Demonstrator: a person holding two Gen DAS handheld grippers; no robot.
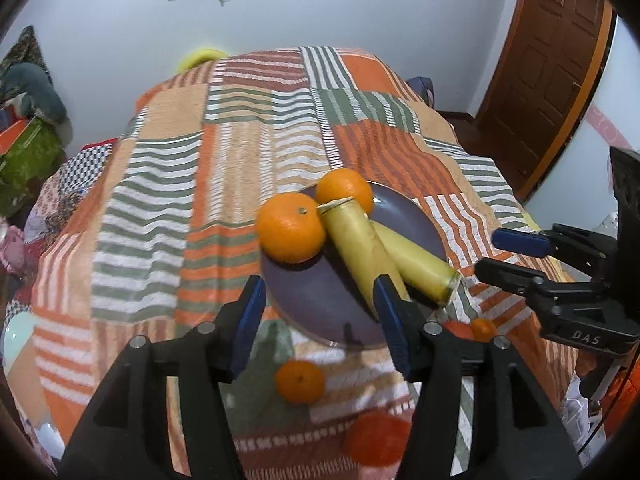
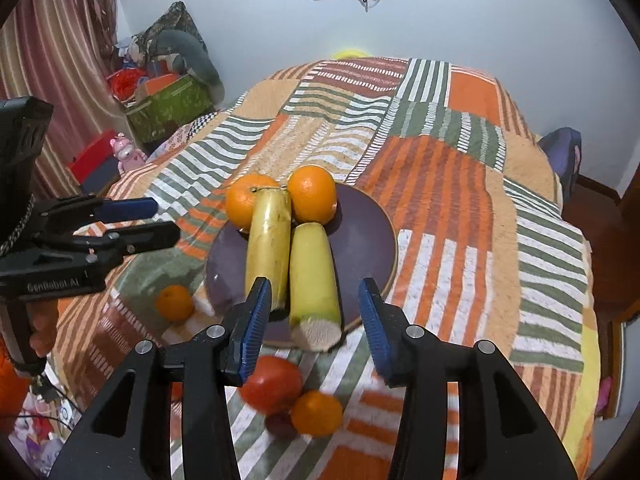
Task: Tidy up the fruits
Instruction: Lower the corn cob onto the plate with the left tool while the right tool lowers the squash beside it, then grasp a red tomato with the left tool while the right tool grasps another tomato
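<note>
A purple plate (image 1: 304, 292) (image 2: 368, 232) lies on the striped cloth. On it sit two oranges (image 1: 290, 228) (image 2: 312, 196) and two pale yellow cut fruit pieces (image 1: 362, 248) (image 2: 314, 276) side by side. My left gripper (image 1: 322, 322) hovers open above the plate's near rim, nothing between its pads. My right gripper (image 2: 316, 322) is open too, above the cut end of one yellow piece and apart from it. Each gripper shows in the other's view: the right gripper (image 1: 490, 254), the left gripper (image 2: 156, 220). Off the plate lie a small orange (image 1: 299, 382) (image 2: 175, 303), a red tomato (image 2: 272, 386) and another small orange (image 2: 316, 412).
The patchwork cloth (image 1: 240, 140) covers a rounded table that drops off on all sides. A green box (image 2: 168, 108) with clutter stands at the far left by a curtain. A brown door (image 1: 560, 40) is at the right. A blurred red fruit (image 1: 376, 436) lies close under the left gripper.
</note>
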